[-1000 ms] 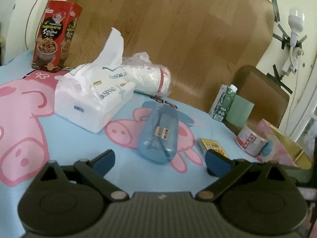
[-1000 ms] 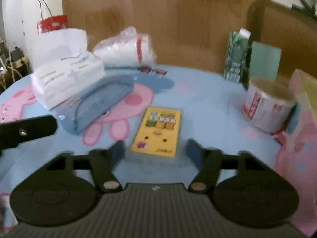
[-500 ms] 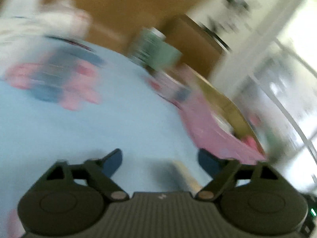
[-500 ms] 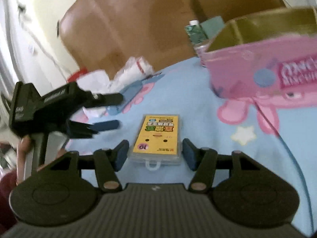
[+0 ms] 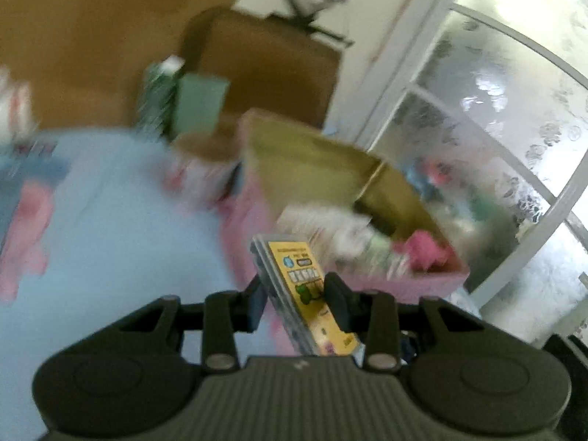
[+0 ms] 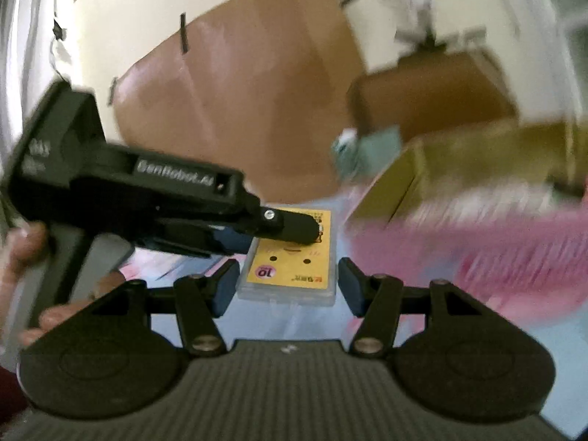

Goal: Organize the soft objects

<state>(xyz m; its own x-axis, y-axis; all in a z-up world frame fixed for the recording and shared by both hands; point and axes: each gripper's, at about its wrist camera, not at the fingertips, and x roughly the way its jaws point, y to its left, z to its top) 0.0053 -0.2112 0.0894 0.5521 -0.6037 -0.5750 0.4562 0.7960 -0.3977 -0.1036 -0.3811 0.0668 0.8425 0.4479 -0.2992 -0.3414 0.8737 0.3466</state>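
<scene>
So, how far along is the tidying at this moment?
Partly done. The pink box already holds white packets and a pink item. In hand: the left claw is shut on the yellow tissue pack, near the box; the right claw is open around it. Left: blurred things on the blue cloth, too smeared to name.

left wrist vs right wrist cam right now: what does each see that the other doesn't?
Left wrist only: items inside the pink box, the frosted window, and the left gripper pinching the yellow pack on edge.
Right wrist only: the left gripper's body from outside and the open right gripper.
Both: the pack, pink box, blue cloth.
</scene>
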